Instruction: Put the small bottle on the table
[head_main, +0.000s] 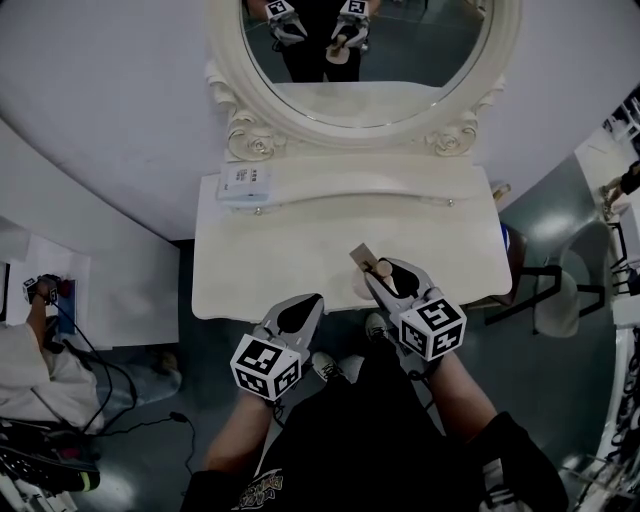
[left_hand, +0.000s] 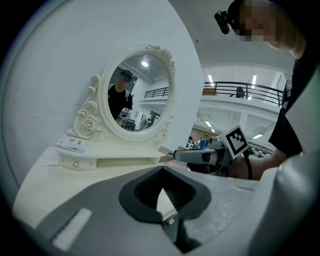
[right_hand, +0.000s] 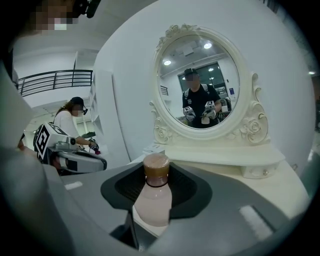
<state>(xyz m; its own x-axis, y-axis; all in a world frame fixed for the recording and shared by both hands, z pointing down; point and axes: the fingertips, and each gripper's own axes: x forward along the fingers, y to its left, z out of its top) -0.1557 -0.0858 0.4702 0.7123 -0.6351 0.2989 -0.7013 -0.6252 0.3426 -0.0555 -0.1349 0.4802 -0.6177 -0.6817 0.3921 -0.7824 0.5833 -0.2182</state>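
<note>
Cream-white dressing table (head_main: 300, 270) sits under both tongs. The right gripper (right_hand: 156, 172) clamps the small bottle (right_hand: 152, 200) by its pale body, brown cap forward, over the table's front edge. The left gripper (left_hand: 161, 187) hovers just beside it, pinched together on nothing. Behind, well apart, stand 1 oval mirror (head_main: 365, 60) and 1 white box (head_main: 245, 180).

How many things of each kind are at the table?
Bottle: 1
Mirror: 1
Box: 1
Grippers: 2, the left gripper and the right gripper
Total: 5
</note>
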